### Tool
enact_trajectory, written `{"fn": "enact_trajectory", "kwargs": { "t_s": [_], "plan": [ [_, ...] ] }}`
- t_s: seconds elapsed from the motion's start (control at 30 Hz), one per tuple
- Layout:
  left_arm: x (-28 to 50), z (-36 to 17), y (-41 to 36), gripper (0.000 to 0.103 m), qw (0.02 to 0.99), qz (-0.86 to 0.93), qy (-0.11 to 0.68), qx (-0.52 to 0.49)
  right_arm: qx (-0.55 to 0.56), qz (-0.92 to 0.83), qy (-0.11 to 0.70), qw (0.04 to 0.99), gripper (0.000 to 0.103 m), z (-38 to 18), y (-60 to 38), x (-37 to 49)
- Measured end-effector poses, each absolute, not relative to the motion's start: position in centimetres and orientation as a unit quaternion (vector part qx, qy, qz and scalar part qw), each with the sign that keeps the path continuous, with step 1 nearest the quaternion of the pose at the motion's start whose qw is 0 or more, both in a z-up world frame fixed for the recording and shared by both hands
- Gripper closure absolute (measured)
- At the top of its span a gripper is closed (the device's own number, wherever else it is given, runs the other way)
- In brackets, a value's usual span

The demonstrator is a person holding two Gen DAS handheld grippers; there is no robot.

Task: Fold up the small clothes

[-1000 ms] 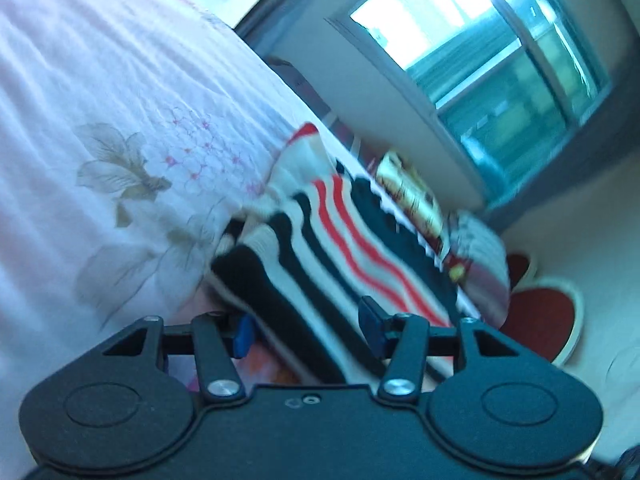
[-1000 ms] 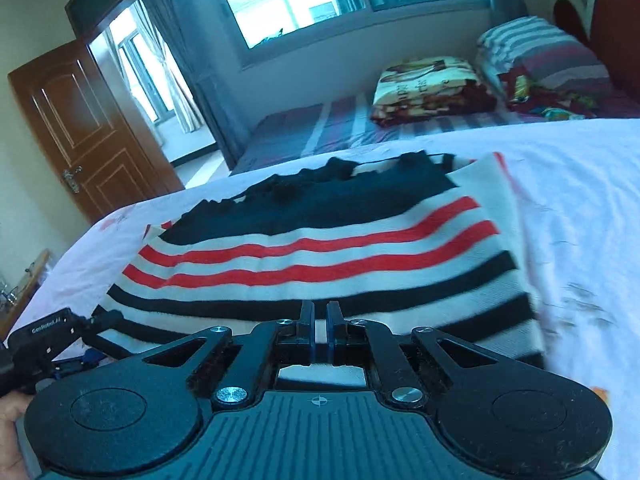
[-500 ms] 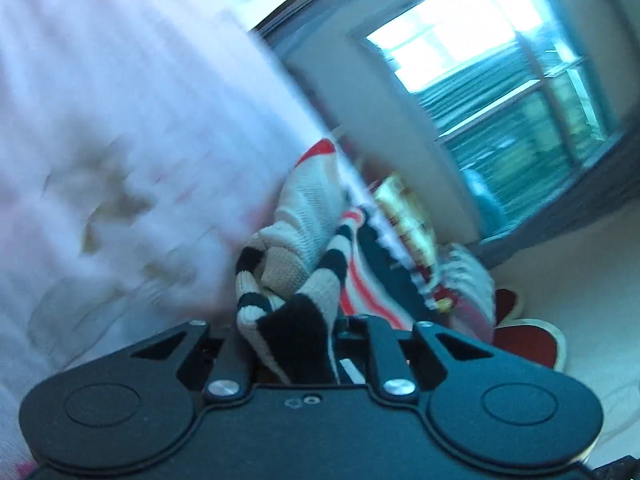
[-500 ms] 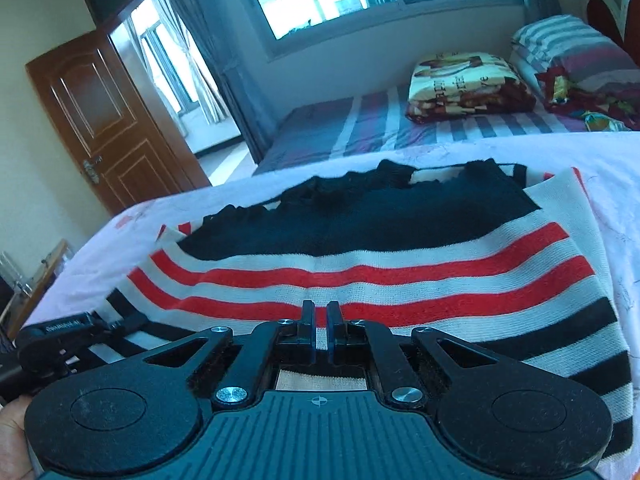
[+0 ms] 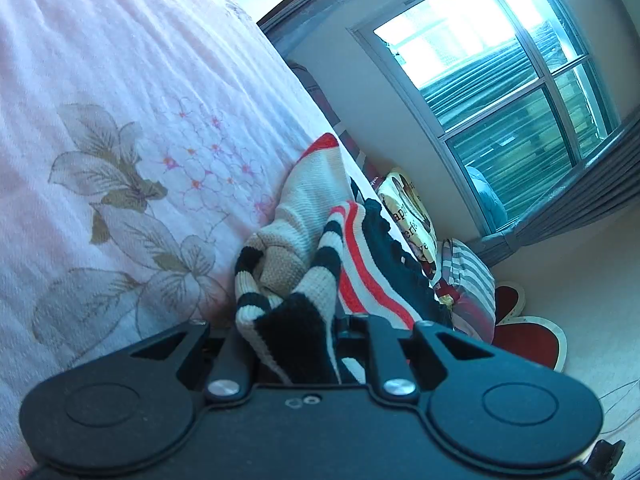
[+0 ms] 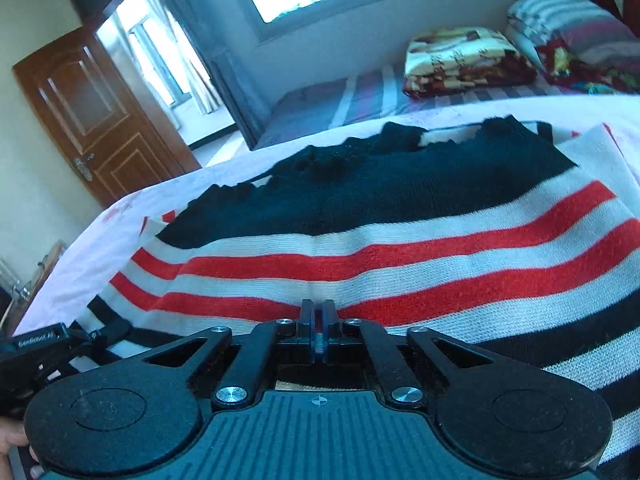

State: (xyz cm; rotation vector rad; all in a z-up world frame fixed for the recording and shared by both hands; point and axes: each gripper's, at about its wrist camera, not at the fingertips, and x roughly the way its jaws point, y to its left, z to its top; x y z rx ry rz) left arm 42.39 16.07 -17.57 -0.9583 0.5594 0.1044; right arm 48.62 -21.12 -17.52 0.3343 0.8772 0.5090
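Observation:
A small knitted sweater (image 6: 400,240) with black, white and red stripes lies on the bed. In the left wrist view its bunched edge (image 5: 296,280) is lifted and folded up. My left gripper (image 5: 296,332) is shut on this edge, with cloth filling the space between the jaws. My right gripper (image 6: 318,316) is shut on the sweater's near hem, its pads pressed together over the cloth. The left gripper also shows at the lower left of the right wrist view (image 6: 52,344), at the sweater's left side.
The bed has a pink floral sheet (image 5: 120,140). Beyond it stands a second bed (image 6: 360,96) with a folded blanket (image 6: 464,60) and pillows (image 6: 572,24). A brown door (image 6: 92,120) is at the left, a window (image 5: 500,72) behind.
My left gripper closed on the sweater's edge and lifted it, bunching the cloth. My right gripper stayed shut on the hem and moved forward over the sweater.

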Motion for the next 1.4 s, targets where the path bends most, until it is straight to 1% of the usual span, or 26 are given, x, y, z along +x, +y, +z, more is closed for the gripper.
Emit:
{"fn": "enact_trajectory", "kwargs": {
  "t_s": [0.27,0.4,0.57,0.7,0.83,0.97,1.07,1.13,1.17,1.2,1.23,1.27,1.3,1.33,1.37,1.4],
  "plan": [
    [42.7,-17.6,16.8,0.089,0.845,0.036,0.272,-0.459,0.181,0.214,0.432,0.857,0.103,-17.1,-20.9,48.7],
    [42.6,-17.2,17.1,0.089,0.847,0.028,0.268,-0.459,0.170,0.203,0.435,0.861,0.103,-16.8,-20.5,48.6],
    [42.7,-15.6,17.0,0.089,0.855,0.012,0.256,-0.450,0.167,0.200,0.438,0.860,0.103,-16.8,-20.3,48.5],
    [42.6,-13.3,16.0,0.089,0.865,-0.004,0.242,-0.440,0.168,0.209,0.441,0.857,0.103,-16.9,-20.6,48.8],
    [43.2,-9.2,12.3,0.089,0.891,-0.045,0.227,-0.389,0.185,0.228,0.449,0.844,0.103,-17.3,-21.4,49.5],
    [45.2,-5.7,5.3,0.089,0.918,-0.087,0.254,-0.292,0.222,0.243,0.442,0.834,0.103,-17.1,-23.9,50.0],
    [46.9,-4.9,-0.8,0.089,0.928,-0.102,0.293,-0.207,0.286,0.212,0.417,0.836,0.103,-16.5,-29.4,49.6],
    [47.9,-5.8,-4.5,0.088,0.926,-0.108,0.319,-0.173,0.328,0.187,0.411,0.830,0.103,-16.4,-33.9,49.6],
    [48.6,-6.7,-6.1,0.088,0.921,-0.110,0.338,-0.158,0.348,0.174,0.411,0.824,0.093,-16.4,-36.3,49.6],
    [49.2,-7.7,-7.7,0.086,0.917,-0.111,0.353,-0.148,0.356,0.164,0.415,0.821,0.048,-16.3,-38.2,49.7],
    [49.8,-8.8,-9.1,0.083,0.912,-0.109,0.369,-0.144,0.362,0.166,0.408,0.822,0.024,-16.1,-39.8,49.6],
    [50.4,-10.0,-10.3,0.081,0.905,-0.110,0.386,-0.140,0.372,0.185,0.394,0.820,0.018,-15.6,-41.3,49.4],
    [50.8,-11.2,-11.4,0.076,0.897,-0.114,0.403,-0.139,0.366,0.182,0.393,0.824,0.018,-15.1,-42.2,49.3],
    [50.6,-11.8,-12.2,0.068,0.902,-0.116,0.395,-0.134,0.360,0.183,0.390,0.828,0.018,-14.7,-42.9,49.1],
    [50.5,-11.8,-12.8,0.054,0.906,-0.122,0.382,-0.134,0.363,0.185,0.383,0.829,0.019,-14.4,-43.7,48.9],
    [50.4,-11.7,-12.9,0.024,0.901,-0.141,0.381,-0.152,0.374,0.191,0.376,0.826,0.019,-14.2,-44.3,48.6]
  ]
}}
